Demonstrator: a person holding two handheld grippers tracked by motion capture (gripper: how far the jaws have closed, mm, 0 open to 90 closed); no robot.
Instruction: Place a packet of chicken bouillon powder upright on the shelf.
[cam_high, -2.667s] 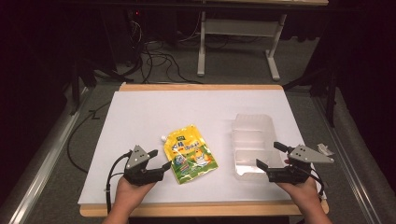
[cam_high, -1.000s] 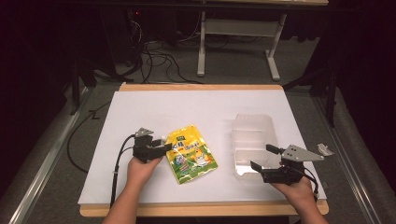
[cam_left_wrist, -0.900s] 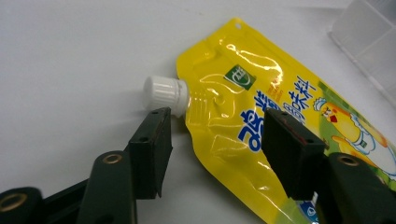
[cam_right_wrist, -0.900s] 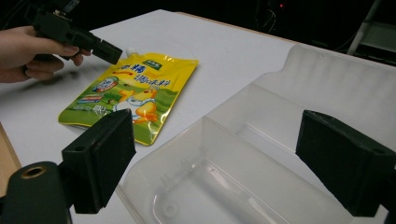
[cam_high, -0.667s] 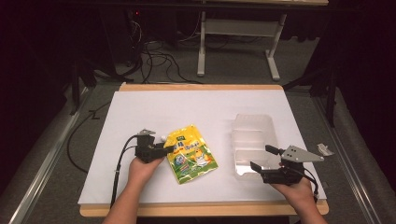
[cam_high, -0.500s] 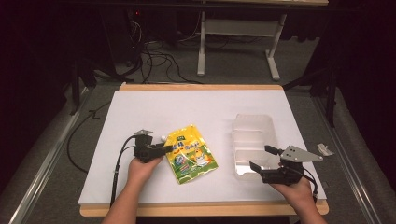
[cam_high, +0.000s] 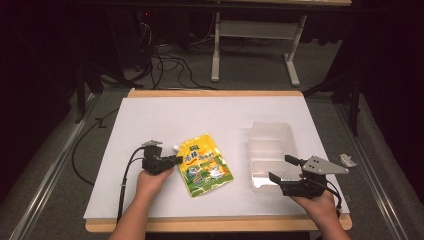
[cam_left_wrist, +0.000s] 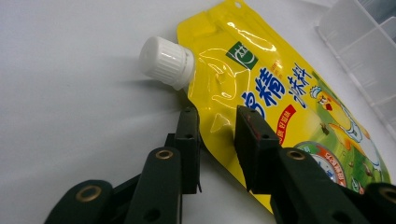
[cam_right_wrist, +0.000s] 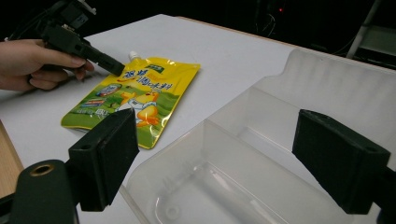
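A yellow spouted pouch (cam_high: 204, 164) with a white cap (cam_left_wrist: 166, 61) lies flat on the white mat, left of a clear plastic container (cam_high: 270, 135). My left gripper (cam_high: 176, 159) is at the pouch's left edge, just below the cap. Its jaws (cam_left_wrist: 215, 112) stand narrowly open astride that edge, one over the mat and one over the pouch (cam_left_wrist: 280, 93). My right gripper (cam_high: 279, 167) is wide open at the container's near end, with nothing between its jaws (cam_right_wrist: 215, 135). The container (cam_right_wrist: 327, 79) is empty, with a divider across it.
The white mat (cam_high: 210, 115) covers a wooden table whose edge (cam_high: 215, 226) runs along the front. A small pale scrap (cam_high: 347, 160) lies near the right edge. Cables and a metal table frame (cam_high: 250, 45) stand on the floor beyond.
My left gripper has moved forward and right from the near table edge to the pouch's left edge. My right gripper has shifted slightly left towards the container. Both are nearly still over the last half second.
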